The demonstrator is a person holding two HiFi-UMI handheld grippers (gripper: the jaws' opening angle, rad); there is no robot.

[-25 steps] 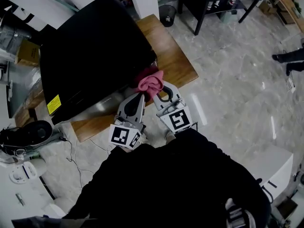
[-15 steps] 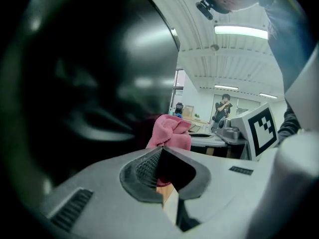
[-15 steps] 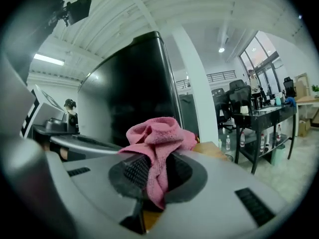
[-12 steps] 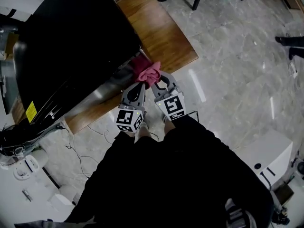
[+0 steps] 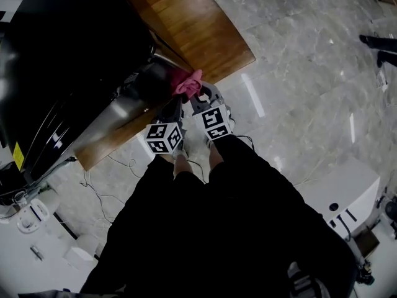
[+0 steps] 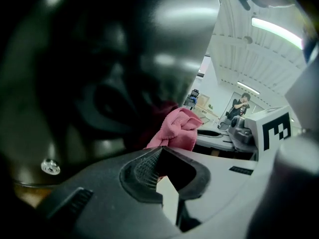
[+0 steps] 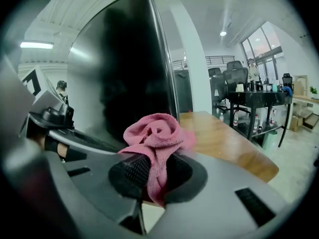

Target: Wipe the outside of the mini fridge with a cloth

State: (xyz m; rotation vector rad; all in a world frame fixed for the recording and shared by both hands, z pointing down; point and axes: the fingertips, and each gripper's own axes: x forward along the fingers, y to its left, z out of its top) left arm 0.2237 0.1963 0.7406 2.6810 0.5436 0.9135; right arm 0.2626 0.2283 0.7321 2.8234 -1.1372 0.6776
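Pink terry cloth (image 7: pixel 155 133), bunched into a rosette, sits clamped in the right gripper (image 7: pixel 153 169) — the two ribbed jaws are closed on its lower folds while the bulk blooms out above them; the head view shows the same cloth (image 5: pixel 188 82) at the tip of that gripper (image 5: pixel 200 97), by the lower corner of a glossy black mini fridge (image 5: pixel 68 54). The fridge stands on a brown wooden table (image 5: pixel 192 30); the cloth lies close against its shiny side wall near the front edge; in the left gripper view a dim red reflection sits beside the cloth (image 6: pixel 177 131) on the dark fridge panel (image 6: pixel 99 59), though whether fabric and panel truly touch cannot be settled. The left gripper (image 6: pixel 162 156) is just beside its partner, its jaws brought together with nothing between them and the notch behind the tips empty; from above, the left gripper (image 5: pixel 176 107) points at the same fridge corner. A person in black clothing (image 5: pixel 229 228) stands on grey marbled floor tiles (image 5: pixel 298 73) at the table's end — the right gripper view also takes in the tall fridge face (image 7: pixel 119 68), the bare tabletop (image 7: pixel 224 133) and a black desk (image 7: pixel 254 98) farther off.
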